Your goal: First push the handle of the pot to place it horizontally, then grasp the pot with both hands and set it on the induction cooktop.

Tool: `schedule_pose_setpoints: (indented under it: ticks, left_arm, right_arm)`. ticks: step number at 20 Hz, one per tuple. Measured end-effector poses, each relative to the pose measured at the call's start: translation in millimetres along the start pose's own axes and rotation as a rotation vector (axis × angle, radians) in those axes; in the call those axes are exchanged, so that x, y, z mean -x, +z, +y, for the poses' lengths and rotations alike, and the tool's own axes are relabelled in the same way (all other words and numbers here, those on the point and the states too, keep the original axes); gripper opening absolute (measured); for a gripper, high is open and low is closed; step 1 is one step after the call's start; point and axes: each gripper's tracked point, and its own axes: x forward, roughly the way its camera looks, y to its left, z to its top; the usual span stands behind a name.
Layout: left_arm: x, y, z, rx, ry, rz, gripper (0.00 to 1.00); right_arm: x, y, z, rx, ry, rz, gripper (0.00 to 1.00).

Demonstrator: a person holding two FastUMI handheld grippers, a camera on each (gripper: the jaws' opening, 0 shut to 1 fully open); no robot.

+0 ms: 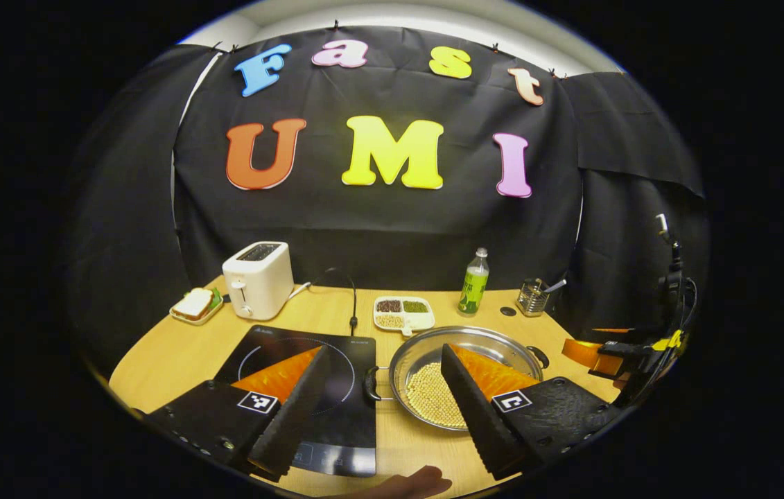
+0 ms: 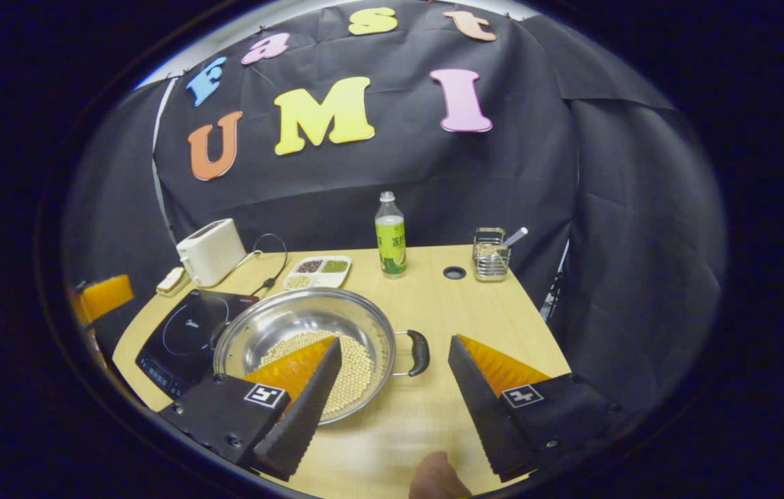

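Observation:
A steel pot with pale beans in it stands on the wooden table, just right of the black induction cooktop. Its two dark side handles point left and right. My left gripper is open, and the pot's left handle sits in the gap ahead of it. In the right gripper view the pot lies left of centre and its right handle lies between my fingers. My right gripper is open and holds nothing. The cooktop lies beyond the pot's left side.
Along the back stand a white toaster, a plate with a sandwich, a divided dish of grains, a green bottle and a wire holder. The toaster's cord runs behind the cooktop. The table's right edge is near.

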Motion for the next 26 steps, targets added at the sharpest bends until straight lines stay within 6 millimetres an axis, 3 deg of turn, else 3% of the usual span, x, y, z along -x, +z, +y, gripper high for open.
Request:
schedule_pose_setpoints:
  ticks: [9, 14, 17, 23, 24, 25, 26]
  left_arm:
    - [-76, -71, 1, 0.026, -0.012, 0.279, 0.95]
    - [-105, -95, -3, 0.050, -0.043, 0.371, 0.96]
    - [-122, -101, 7, 0.059, -0.010, 0.424, 0.96]
    - [-132, -113, 4, 0.110, -0.035, 0.497, 0.95]
    - [-133, -113, 6, 0.114, -0.028, 0.497, 0.89]
    - [-132, -114, 9, 0.113, -0.019, 0.498, 0.87]
    - [-132, -114, 12, 0.112, -0.012, 0.498, 0.80]
  right_arm:
    - [-51, -27, -10, -0.024, -0.003, 0.111, 0.98]
    - [-83, -41, -34, -0.018, -0.089, 0.160, 0.96]
    - [-96, -49, -30, -0.020, -0.073, 0.198, 0.98]
    - [-118, -48, -31, -0.046, -0.067, 0.239, 0.96]
    - [-121, -48, -26, -0.048, -0.049, 0.243, 0.90]
    - [-123, -47, -24, -0.047, -0.041, 0.244, 0.93]
    - [-124, -49, -21, -0.065, -0.031, 0.256, 0.80]
